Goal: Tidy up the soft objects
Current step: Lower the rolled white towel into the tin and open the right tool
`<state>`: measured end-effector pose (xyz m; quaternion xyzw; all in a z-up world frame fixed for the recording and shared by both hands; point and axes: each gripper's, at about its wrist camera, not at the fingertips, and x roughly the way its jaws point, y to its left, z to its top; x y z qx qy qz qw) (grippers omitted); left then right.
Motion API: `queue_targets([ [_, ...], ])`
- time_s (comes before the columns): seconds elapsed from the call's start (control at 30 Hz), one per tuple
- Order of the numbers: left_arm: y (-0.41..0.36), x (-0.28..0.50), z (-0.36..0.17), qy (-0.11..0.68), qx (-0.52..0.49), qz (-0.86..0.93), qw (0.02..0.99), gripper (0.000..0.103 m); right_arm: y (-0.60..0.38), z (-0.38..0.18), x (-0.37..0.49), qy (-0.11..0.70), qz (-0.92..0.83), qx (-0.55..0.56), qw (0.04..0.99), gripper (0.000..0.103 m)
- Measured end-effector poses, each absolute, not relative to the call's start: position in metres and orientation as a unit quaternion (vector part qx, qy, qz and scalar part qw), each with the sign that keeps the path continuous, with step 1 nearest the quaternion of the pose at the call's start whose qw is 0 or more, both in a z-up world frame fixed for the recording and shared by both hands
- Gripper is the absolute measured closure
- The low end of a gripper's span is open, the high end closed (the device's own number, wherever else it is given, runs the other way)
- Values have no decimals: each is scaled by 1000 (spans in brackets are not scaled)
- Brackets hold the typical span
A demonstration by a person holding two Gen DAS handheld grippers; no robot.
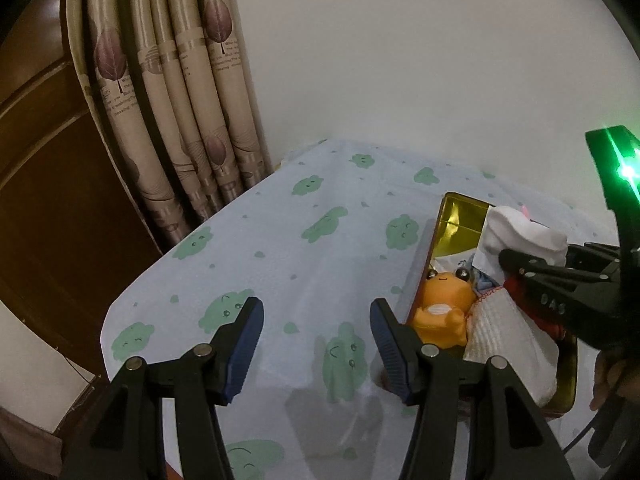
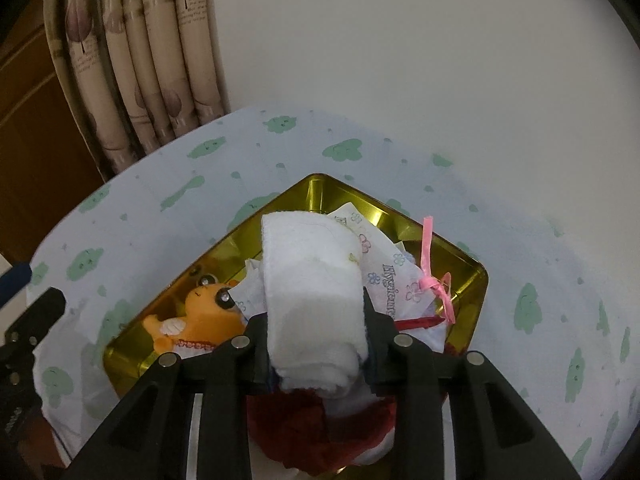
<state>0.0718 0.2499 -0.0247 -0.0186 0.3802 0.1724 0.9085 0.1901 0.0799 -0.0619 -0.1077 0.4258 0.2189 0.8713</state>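
Curtain (image 1: 180, 92) hung at far left beside a wooden door; a pale cloth with green cloud prints (image 1: 304, 240) covered the tabletop. Left gripper (image 1: 316, 354) hovered low over bare cloth just left of the tin, jaws wide apart, nothing between them. Next along, the gold tin (image 2: 320, 190) sat on the cloth, already crowded: an orange plush toy (image 2: 200, 316) lay at its left end, printed tissue packets (image 2: 396, 276) in the middle, a pink ribbon (image 2: 430, 264) toward the right side, something red lower down that could not be made out. Right gripper (image 2: 316, 344) was poised over the tin with a rolled white towel (image 2: 312, 280) between the jaws; the pads pressed its flanks, so the roll was gripped and stood above the contents, not yet resting on them. Judged step: placing the towel roll into the tin, late in the sorting since most soft items seemed to be inside. Next move would call for lowering the roll into the free space between the toy and the packets, then parting the jaws fully and lifting straight out so the towel does not unroll or drag the ribbon. Left gripper might steady the tin's near edge.
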Motion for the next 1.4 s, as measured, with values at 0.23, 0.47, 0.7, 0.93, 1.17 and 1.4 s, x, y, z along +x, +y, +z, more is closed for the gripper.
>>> queue_targets([
  [0.23, 241, 71, -26, 376, 7, 163, 912, 46, 83, -55, 180, 412, 208, -112, 880, 48],
  [0.47, 242, 68, -23, 371, -1, 162, 914, 46, 79, -44, 163, 395, 202, -105, 890, 30],
  [0.7, 239, 66, -21, 371, 0, 160, 915, 46, 44, -24, 127, 381, 183, -53, 905, 12],
  [0.93, 231, 63, -20, 370, 3, 152, 917, 46, 13, -21, 90, 370, 127, -29, 920, 3],
  [1.17, 219, 62, -21, 369, 24, 144, 918, 46, 8, -37, 82, 396, 131, -13, 909, 2],
  [1.4, 216, 63, -23, 369, 31, 136, 919, 46, 16, -48, 81, 413, 140, -20, 900, 2],
])
